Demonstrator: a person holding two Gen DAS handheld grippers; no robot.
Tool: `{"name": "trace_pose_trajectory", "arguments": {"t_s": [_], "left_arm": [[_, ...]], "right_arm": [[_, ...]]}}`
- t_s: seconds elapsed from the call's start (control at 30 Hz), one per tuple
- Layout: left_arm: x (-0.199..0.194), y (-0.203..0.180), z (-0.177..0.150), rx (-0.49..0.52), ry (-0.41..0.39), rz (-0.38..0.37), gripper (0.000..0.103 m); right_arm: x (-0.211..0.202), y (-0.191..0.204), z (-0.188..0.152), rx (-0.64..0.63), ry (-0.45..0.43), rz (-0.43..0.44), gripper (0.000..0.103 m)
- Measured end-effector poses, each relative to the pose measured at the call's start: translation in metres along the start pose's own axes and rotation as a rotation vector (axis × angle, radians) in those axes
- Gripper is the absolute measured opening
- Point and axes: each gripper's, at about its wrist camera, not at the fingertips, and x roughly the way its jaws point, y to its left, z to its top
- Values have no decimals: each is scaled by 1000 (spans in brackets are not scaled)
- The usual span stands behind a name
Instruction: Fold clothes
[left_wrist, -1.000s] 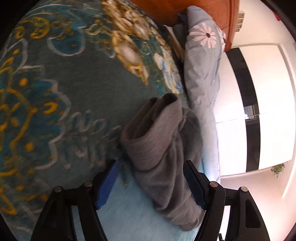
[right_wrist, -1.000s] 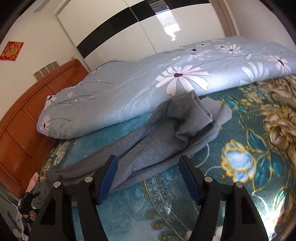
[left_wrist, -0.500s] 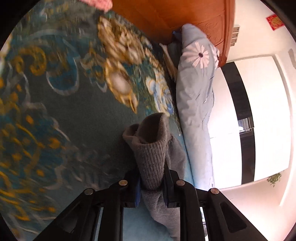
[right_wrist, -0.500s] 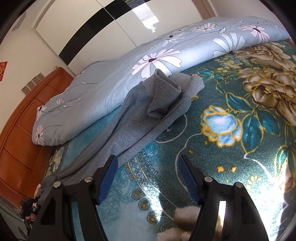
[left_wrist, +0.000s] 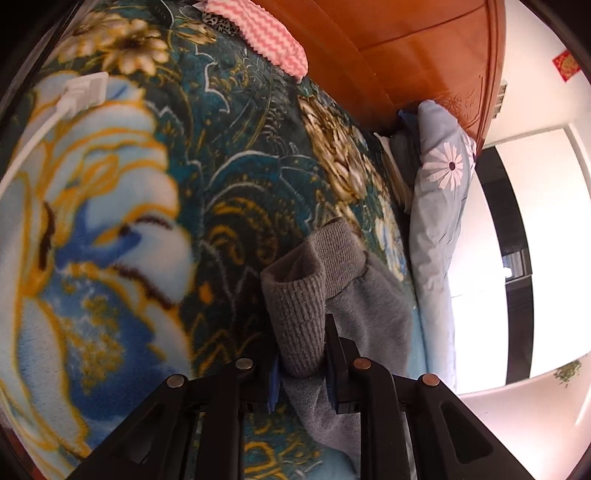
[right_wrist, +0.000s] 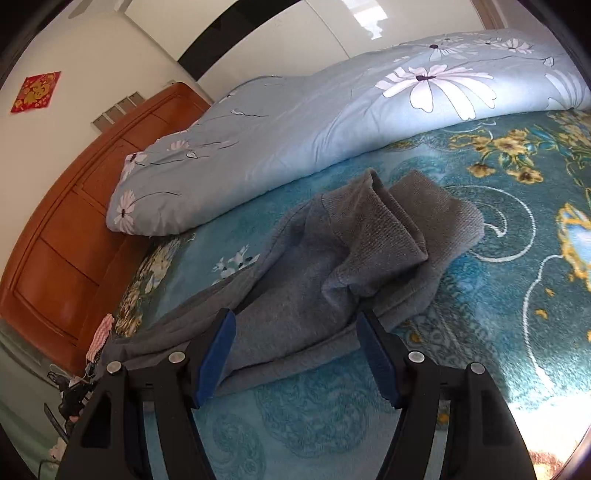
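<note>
Pinching a ribbed cuff of the grey garment (left_wrist: 303, 306) between both fingers, left gripper (left_wrist: 301, 373) clamped tight on the knit, cuff standing up from the floral blanket (left_wrist: 110, 221) on the bed. Lying stretched across the teal blanket toward the wooden headboard (right_wrist: 55, 251), rest of the garment (right_wrist: 332, 266), bunched and creased at its ribbed end. Hovering just above that cloth, right gripper (right_wrist: 295, 350), fingers spread wide, blue pads apart, gripping nothing. Rolled along the far side, pale blue daisy-print duvet (right_wrist: 332, 122). Near the headboard, pink zigzag cloth (left_wrist: 258, 40); at the blanket's edge, white charger (left_wrist: 86, 90) with cable.
</note>
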Motion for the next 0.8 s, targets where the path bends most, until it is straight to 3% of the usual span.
{"name": "trace_pose_trajectory", "arguments": {"t_s": [0.13,0.27,0.33,0.37,0.4,0.5,0.67,0.8], "left_arm": [[-1,9,-4,-5,20,-15,24],[6,10,-5,7,19,-12,25],[6,11,-5,6,22,-14,25],[6,10,-4,7,24,-13,25],[6,10,-4,13,24,-11,25],[5,6,-3,40,17,-8,25],[8,8,-2,34,18,-19,25],[10,11,-2,4,17,-32,25]], "right_arm": [[21,-28,12,160,-2,-30,69],[26,-39,20,241,-40,4,69],[25,-37,25,239,-53,-9,51],[24,-36,28,238,-60,-15,24],[21,-34,33,227,-60,-23,12],[9,-30,46,181,-62,-47,10],[-31,-38,54,102,-140,-57,10],[4,-77,43,212,-14,-95,10]]}}
